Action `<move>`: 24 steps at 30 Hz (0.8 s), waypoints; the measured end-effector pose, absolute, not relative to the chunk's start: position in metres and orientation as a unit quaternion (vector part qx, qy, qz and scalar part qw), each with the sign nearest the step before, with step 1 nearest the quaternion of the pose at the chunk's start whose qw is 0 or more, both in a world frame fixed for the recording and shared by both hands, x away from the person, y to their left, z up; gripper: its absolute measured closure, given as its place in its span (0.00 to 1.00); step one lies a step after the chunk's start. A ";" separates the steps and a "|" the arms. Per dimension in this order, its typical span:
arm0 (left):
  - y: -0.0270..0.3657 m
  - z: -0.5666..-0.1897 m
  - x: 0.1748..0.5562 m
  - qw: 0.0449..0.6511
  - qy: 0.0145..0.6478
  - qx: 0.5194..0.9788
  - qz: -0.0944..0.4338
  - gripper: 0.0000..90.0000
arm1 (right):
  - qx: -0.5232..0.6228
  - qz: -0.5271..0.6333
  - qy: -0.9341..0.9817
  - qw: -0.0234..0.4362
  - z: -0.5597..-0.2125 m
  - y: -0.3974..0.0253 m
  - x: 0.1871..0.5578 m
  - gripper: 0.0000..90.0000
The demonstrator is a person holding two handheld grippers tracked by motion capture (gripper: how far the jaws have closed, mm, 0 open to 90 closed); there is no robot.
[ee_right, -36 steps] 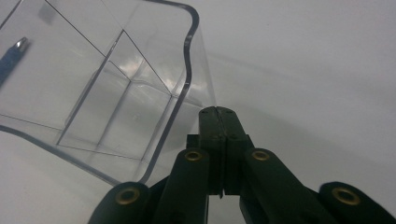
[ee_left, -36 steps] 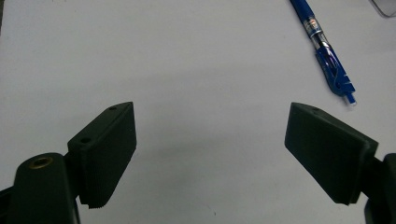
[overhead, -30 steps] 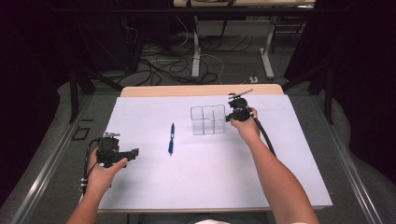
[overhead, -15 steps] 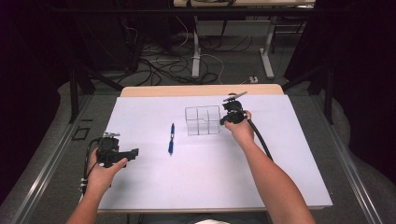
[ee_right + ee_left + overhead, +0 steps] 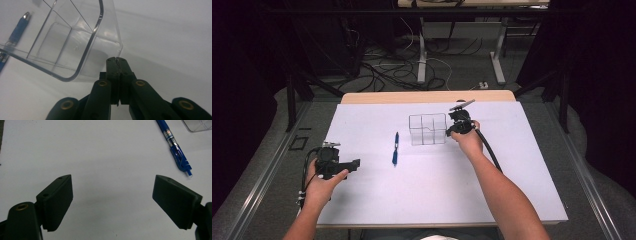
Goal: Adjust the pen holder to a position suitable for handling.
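Change: the clear divided box [image 5: 427, 129] has slid left across the worktop [image 5: 512, 200] over the last second, nearer the blue pen [image 5: 395, 148]; the right gripper [image 5: 453, 131] has moved left with it; the left gripper [image 5: 357, 163] has stayed put.
Right gripper: jaws pressed together with nothing between them, tips against the box's lower right wall [image 5: 113, 45] in the right gripper view.
Left gripper: jaws spread wide and empty, resting low near the worktop's left edge, aimed toward the pen [image 5: 176, 150].
Box: upright, mid-worktop toward the far side, just right of the pen but apart from it.
Surface: white sheet over a pale wooden top, its far strip bare.
Room: dark, grey floor, tangled cables [image 5: 387, 70] and white desk legs [image 5: 422, 55] beyond.
In the way: the pen lies between the left gripper and the box.
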State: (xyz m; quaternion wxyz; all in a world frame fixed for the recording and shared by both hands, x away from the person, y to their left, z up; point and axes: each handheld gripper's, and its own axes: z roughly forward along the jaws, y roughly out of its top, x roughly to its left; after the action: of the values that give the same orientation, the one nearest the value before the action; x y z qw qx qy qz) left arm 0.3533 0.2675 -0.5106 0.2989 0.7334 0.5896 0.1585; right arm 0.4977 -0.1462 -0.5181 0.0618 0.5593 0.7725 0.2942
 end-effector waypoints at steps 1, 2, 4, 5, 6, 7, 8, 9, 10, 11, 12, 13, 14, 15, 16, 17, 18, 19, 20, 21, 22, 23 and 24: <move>0.267 -0.510 0.353 0.298 0.590 0.733 0.159 0.18 | 0.557 0.298 0.772 0.069 -0.518 -0.146 0.497 0.95; 0.267 -0.510 0.353 0.298 0.590 0.733 0.159 0.18 | 0.565 0.282 0.772 0.071 -0.516 -0.145 0.495 0.93; 0.268 -0.510 0.353 0.300 0.590 0.733 0.159 0.18 | 0.560 0.281 0.776 0.078 -0.515 -0.146 0.494 0.89; 0.268 -0.510 0.353 0.300 0.589 0.733 0.159 0.18 | 0.559 0.279 0.777 0.081 -0.513 -0.146 0.492 0.87; 0.268 -0.510 0.353 0.299 0.591 0.732 0.159 0.18 | 0.556 0.276 0.780 0.083 -0.512 -0.147 0.491 0.84; 0.268 -0.510 0.353 0.298 0.591 0.733 0.159 0.18 | 0.556 0.276 0.779 0.086 -0.510 -0.147 0.490 0.82; 0.268 -0.510 0.353 0.298 0.591 0.733 0.159 0.18 | 0.551 0.273 0.784 0.089 -0.509 -0.148 0.489 0.79; 0.268 -0.510 0.353 0.298 0.591 0.732 0.159 0.18 | 0.550 0.272 0.785 0.090 -0.507 -0.148 0.488 0.77; 0.269 -0.510 0.353 0.297 0.591 0.733 0.159 0.18 | 0.552 0.269 0.784 0.092 -0.505 -0.148 0.487 0.74; 0.269 -0.510 0.353 0.297 0.591 0.733 0.160 0.18 | 0.544 0.268 0.789 0.096 -0.504 -0.150 0.486 0.71; 0.269 -0.510 0.353 0.297 0.591 0.733 0.160 0.18 | 0.543 0.265 0.791 0.096 -0.502 -0.151 0.485 0.68; 0.269 -0.510 0.353 0.297 0.591 0.733 0.160 0.18 | 0.543 0.265 0.791 0.096 -0.502 -0.151 0.485 0.68; 0.269 -0.510 0.353 0.296 0.590 0.734 0.158 0.18 | 0.543 0.259 0.793 0.099 -0.499 -0.151 0.482 0.64; 0.269 -0.510 0.353 0.296 0.590 0.734 0.158 0.18 | 0.542 0.254 0.795 0.101 -0.497 -0.152 0.481 0.61; 0.269 -0.510 0.353 0.296 0.591 0.734 0.158 0.18 | 0.533 0.250 0.801 0.109 -0.496 -0.154 0.480 0.59; 0.269 -0.510 0.353 0.296 0.591 0.734 0.158 0.18 | 0.534 0.253 0.799 0.107 -0.495 -0.155 0.478 0.56; 0.269 -0.510 0.353 0.296 0.591 0.734 0.158 0.18 | 0.538 0.251 0.798 0.105 -0.493 -0.156 0.476 0.53; 0.269 -0.510 0.353 0.297 0.591 0.733 0.160 0.18 | 0.536 0.250 0.799 0.107 -0.492 -0.157 0.474 0.51; 0.269 -0.510 0.353 0.297 0.591 0.733 0.160 0.18 | 0.530 0.248 0.803 0.115 -0.491 -0.159 0.472 0.48; 0.268 -0.510 0.353 0.297 0.591 0.733 0.160 0.18 | 0.529 0.246 0.803 0.122 -0.490 -0.160 0.470 0.46; 0.268 -0.510 0.353 0.297 0.591 0.733 0.160 0.18 | 0.530 0.246 0.802 0.124 -0.489 -0.161 0.468 0.45; 0.268 -0.510 0.353 0.296 0.591 0.733 0.159 0.18 | 0.530 0.246 0.802 0.124 -0.489 -0.161 0.468 0.45; 0.268 -0.510 0.353 0.297 0.591 0.733 0.158 0.19 | 0.521 0.253 0.806 0.122 -0.488 -0.165 0.463 0.41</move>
State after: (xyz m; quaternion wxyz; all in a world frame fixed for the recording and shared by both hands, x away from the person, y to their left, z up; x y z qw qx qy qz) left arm 0.3525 0.2681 -0.5098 0.2966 0.7328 0.5915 0.1585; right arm 0.4630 -0.1650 -0.4877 0.1221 0.5215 0.8057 0.2532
